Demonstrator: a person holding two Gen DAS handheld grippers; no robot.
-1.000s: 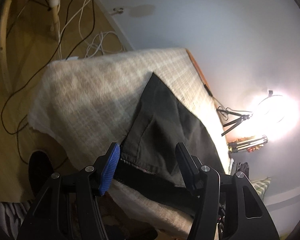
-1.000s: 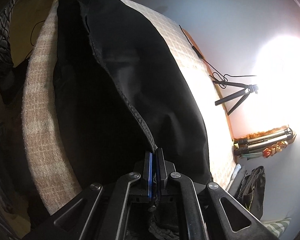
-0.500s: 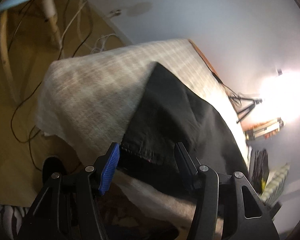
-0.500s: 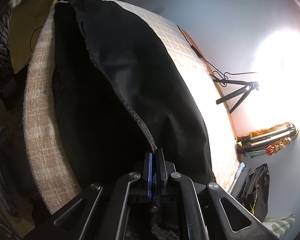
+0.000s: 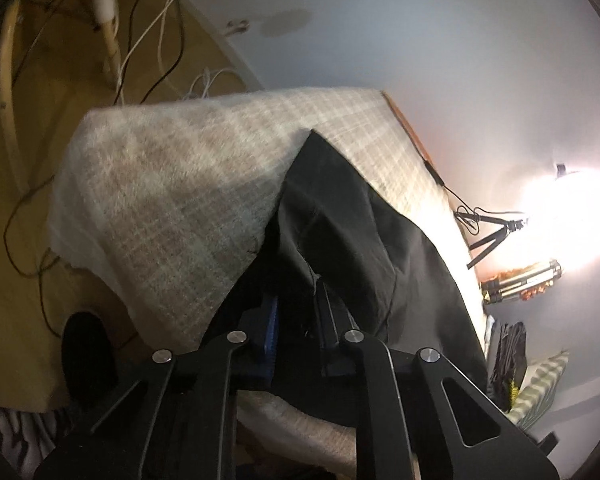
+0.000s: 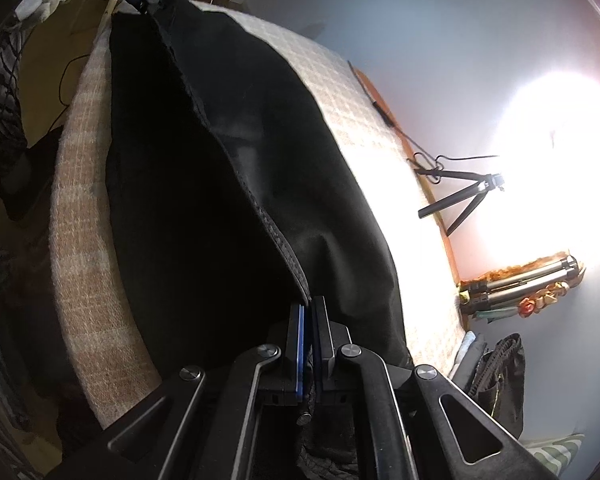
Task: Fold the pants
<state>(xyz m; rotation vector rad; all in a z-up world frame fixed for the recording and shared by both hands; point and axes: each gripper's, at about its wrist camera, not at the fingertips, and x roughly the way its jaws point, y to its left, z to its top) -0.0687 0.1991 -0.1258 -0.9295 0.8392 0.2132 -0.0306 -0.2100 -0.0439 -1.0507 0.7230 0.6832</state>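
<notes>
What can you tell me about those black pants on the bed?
The pants are black, of a thin, matte woven cloth, and lie lengthwise on a cream checked blanket. A stitched hem or seam edge runs along a raised fold. The right gripper is shut on that edge at the near end. At the other end, the left gripper has its fingers closed in around a bunched bit of cloth, apparently pinching it. The cloth sags and creases between the two.
</notes>
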